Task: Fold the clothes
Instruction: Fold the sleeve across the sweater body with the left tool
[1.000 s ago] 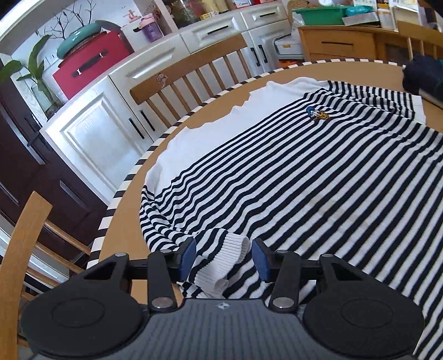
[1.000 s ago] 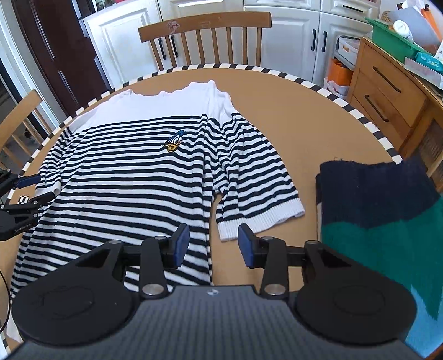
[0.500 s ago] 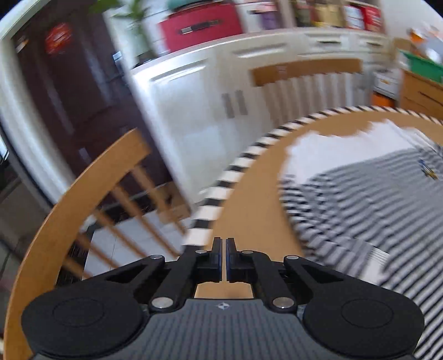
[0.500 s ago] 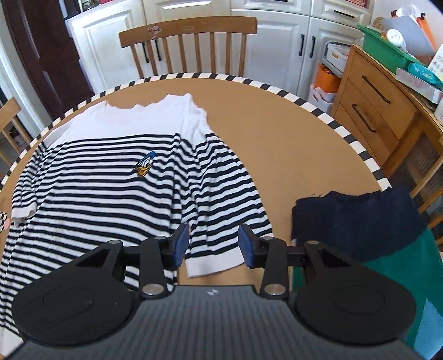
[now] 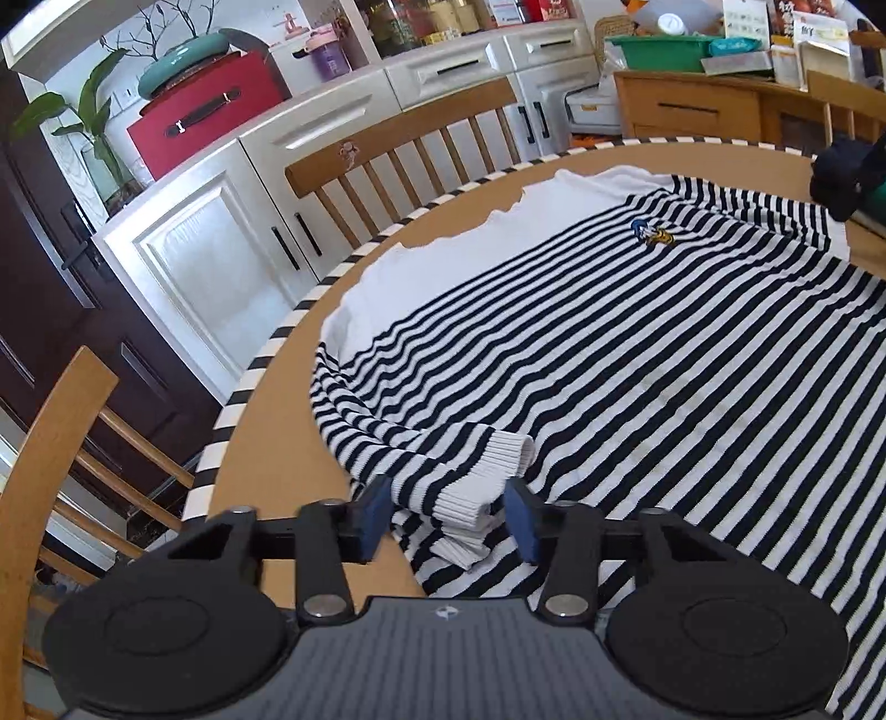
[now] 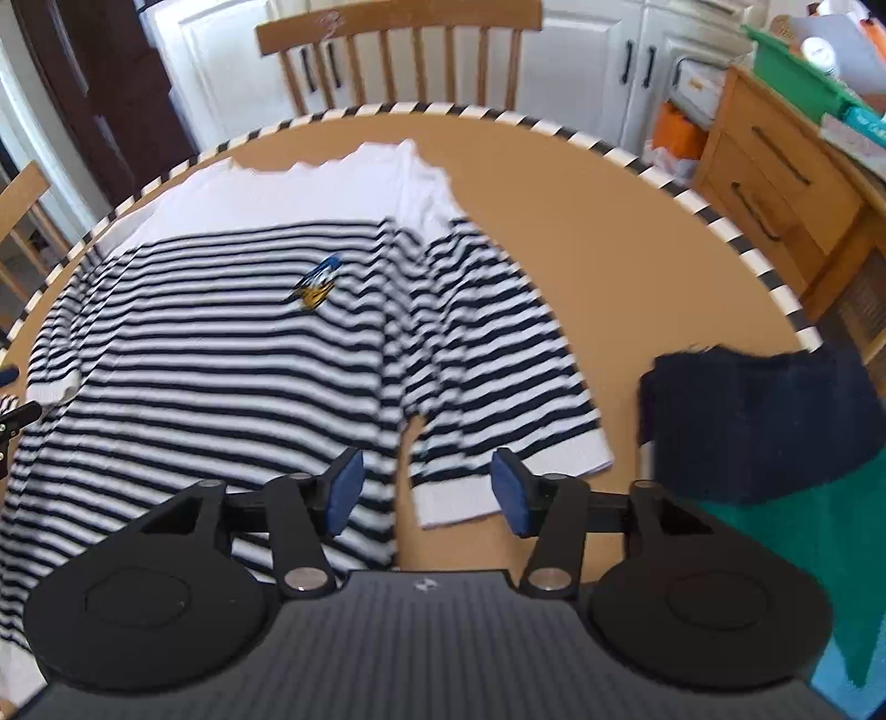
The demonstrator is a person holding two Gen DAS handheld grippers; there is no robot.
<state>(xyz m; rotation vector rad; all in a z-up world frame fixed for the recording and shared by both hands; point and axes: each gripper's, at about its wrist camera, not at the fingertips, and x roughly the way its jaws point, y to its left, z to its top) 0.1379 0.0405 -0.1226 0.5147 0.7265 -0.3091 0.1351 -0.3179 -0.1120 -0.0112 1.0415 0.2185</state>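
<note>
— Left wrist view first: what do you see?

— A striped sweater [image 5: 637,354] spread flat on a round tabletop [image 5: 266,437] that has a black-and-white checked rim. It fills the middle and right of the frame, white yoke toward the upper middle, a small duck badge [image 5: 650,232] on the chest.

— And the left tongs [image 5: 446,515]?

— Spread wide at the lower middle. One sleeve is folded in over the body, and its white ribbed cuff [image 5: 487,482] lies between the two blue pads. I cannot tell whether either pad touches it.

— Right wrist view?

— It is slightly blurred. The same sweater [image 6: 221,354] covers the left and centre of the frame, with the other sleeve [image 6: 498,376] angled down toward the lower middle. The right tongs [image 6: 426,487] are spread as well, with that sleeve's white cuff [image 6: 498,482] between the pads and bare tabletop [image 6: 609,243] showing in the gap beside it.

— Anything else on the tabletop?

— A dark navy and green garment [image 6: 775,437] at the right edge, just beside the sleeve cuff but apart from it. A wooden chair [image 6: 398,50] stands behind the tabletop at the upper middle, with white cabinets [image 6: 221,66] behind it.
</note>
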